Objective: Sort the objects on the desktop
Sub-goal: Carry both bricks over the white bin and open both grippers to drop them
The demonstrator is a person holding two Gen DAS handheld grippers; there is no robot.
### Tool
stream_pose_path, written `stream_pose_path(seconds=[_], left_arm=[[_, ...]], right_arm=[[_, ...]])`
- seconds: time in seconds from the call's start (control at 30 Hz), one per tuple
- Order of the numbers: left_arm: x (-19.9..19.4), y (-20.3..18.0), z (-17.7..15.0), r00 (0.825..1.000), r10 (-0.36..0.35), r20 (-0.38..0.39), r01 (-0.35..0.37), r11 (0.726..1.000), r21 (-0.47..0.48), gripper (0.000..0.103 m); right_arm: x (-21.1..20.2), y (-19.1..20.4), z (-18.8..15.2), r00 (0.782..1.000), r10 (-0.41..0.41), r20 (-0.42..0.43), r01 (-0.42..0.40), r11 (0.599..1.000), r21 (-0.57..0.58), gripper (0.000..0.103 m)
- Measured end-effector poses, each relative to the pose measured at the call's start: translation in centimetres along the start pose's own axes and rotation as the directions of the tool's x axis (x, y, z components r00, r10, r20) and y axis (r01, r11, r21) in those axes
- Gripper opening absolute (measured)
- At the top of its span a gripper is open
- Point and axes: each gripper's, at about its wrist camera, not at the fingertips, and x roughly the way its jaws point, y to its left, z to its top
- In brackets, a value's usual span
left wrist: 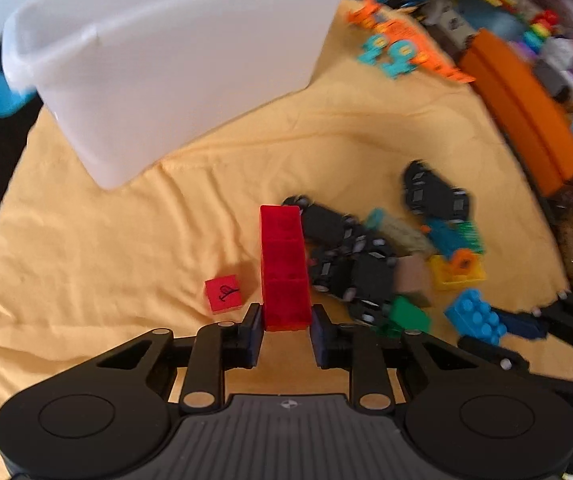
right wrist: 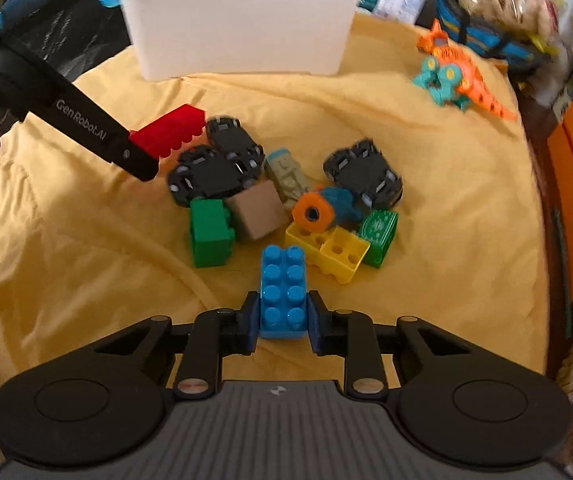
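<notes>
Jaws on red brick (left wrist: 285, 268); right, blue brick (right wrist: 283, 292).

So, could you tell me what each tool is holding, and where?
Left tool grips the red brick at its near end; right tool the blue brick, likewise.

A wrinkled mustard-yellow cloth (right wrist: 66, 240) fills the frame. At top centre stands a plain white plastic bin (right wrist: 238, 20). Mid-frame lie glossy black toy cars (right wrist: 362, 174) with grey wheels, a dark green studded block (right wrist: 209, 232), a tan cardboard-coloured cube (right wrist: 257, 210) and a bright yellow holed brick (right wrist: 332, 250). Lower centre: a sky-blue studded brick (right wrist: 283, 292). Left: a translucent red block (right wrist: 168, 132). Upper right: an orange-and-teal toy dinosaur (right wrist: 456, 74).
</notes>
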Motion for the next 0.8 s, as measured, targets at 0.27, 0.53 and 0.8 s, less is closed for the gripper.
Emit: stream_pose_path(seconds=[0.27,0.53,0.8], left_arm=[[-7.4,0.4,3.0,0.986,-0.039,0.164,0.039,0.999,0.004,0.028],[-10.6,2.3,8.8,0.946,0.031,0.321,-0.022,0.999,-0.030,0.028],[-6.6,5.5,14.1,0.940,0.174,0.294,-0.142,0.982,-0.128,0.028]], right_arm=[[-4.4,-0.7,4.2,0.991,-0.016,0.130,0.026,0.997,-0.070,0.027],[-5.6,-1.8,14.0,0.940,-0.019,0.341,0.062,0.991,-0.115,0.027],[-0.4,-2.5,23.1,0.943,0.027,0.331,0.004,0.996,-0.093,0.027]])
